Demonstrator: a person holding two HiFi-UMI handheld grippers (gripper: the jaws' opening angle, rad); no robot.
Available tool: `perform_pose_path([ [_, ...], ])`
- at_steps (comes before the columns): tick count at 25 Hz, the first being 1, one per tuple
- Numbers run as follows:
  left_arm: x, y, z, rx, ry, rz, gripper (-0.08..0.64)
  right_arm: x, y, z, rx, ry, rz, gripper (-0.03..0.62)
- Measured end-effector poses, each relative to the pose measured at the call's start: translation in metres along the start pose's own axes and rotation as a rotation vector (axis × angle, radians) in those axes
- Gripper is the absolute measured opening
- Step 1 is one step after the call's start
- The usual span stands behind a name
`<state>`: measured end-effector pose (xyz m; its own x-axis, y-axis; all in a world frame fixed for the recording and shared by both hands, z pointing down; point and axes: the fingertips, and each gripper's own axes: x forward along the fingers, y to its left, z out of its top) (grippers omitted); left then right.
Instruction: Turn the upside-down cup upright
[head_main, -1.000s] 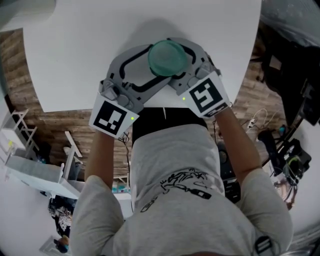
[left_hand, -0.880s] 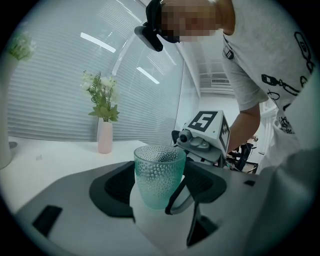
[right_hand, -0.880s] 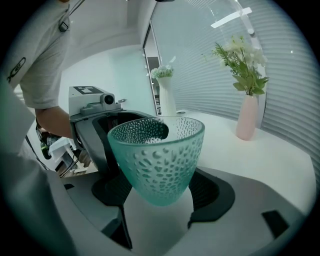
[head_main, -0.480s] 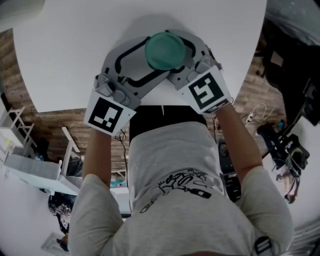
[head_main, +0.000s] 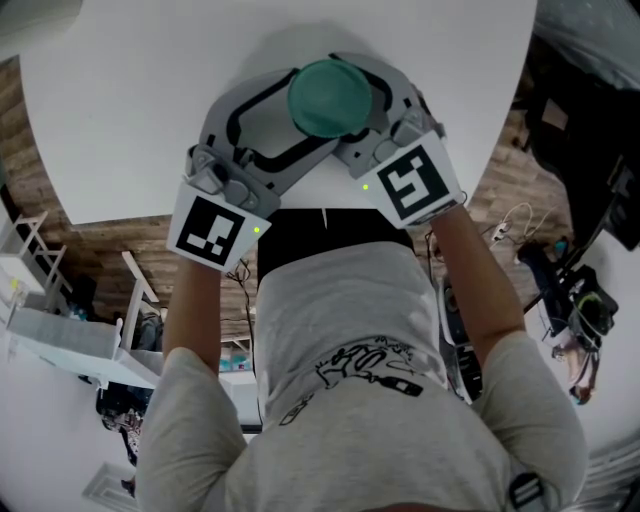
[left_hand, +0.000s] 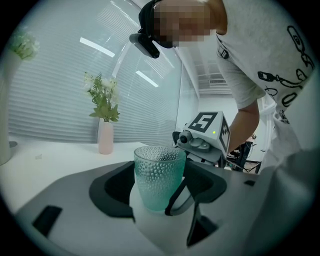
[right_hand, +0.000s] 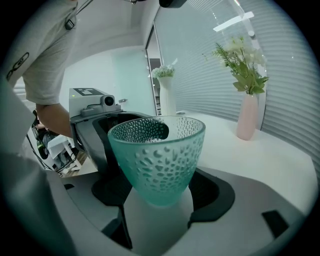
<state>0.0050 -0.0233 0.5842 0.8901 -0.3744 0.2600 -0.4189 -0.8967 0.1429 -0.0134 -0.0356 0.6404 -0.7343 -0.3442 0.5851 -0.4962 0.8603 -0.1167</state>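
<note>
A teal dimpled glass cup (head_main: 330, 97) stands mouth up on the white table (head_main: 150, 90), close to its near edge. Both grippers reach in around it from opposite sides. In the left gripper view the cup (left_hand: 159, 175) sits between the wide jaws of my left gripper (left_hand: 160, 220), with the pads clear of its base. In the right gripper view the cup (right_hand: 159, 160) fills the middle. The jaws of my right gripper (right_hand: 159, 210) stand apart on both sides of its narrow base. Neither gripper (head_main: 300, 80) (head_main: 385, 85) visibly presses on the glass.
A pink vase with flowers (left_hand: 104, 135) (right_hand: 246, 120) and a white vase (right_hand: 166, 97) stand further back on the table. The table's near edge runs just behind both grippers' marker cubes (head_main: 212, 228) (head_main: 412, 182). Wooden floor, cables and equipment lie beyond the edge.
</note>
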Motion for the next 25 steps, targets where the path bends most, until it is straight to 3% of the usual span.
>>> perform_pose_path([
  [10, -0.0006, -0.0014, -0.0004, 0.035, -0.004, 0.009, 0.313, 0.0018, 0.0005, -0.0012, -0.027, 0.0, -0.019, 0.361],
  [25, -0.0029, -0.0006, -0.004, -0.026, 0.015, 0.018, 0.314, -0.0021, 0.0, -0.0003, 0.016, -0.03, -0.015, 0.364],
])
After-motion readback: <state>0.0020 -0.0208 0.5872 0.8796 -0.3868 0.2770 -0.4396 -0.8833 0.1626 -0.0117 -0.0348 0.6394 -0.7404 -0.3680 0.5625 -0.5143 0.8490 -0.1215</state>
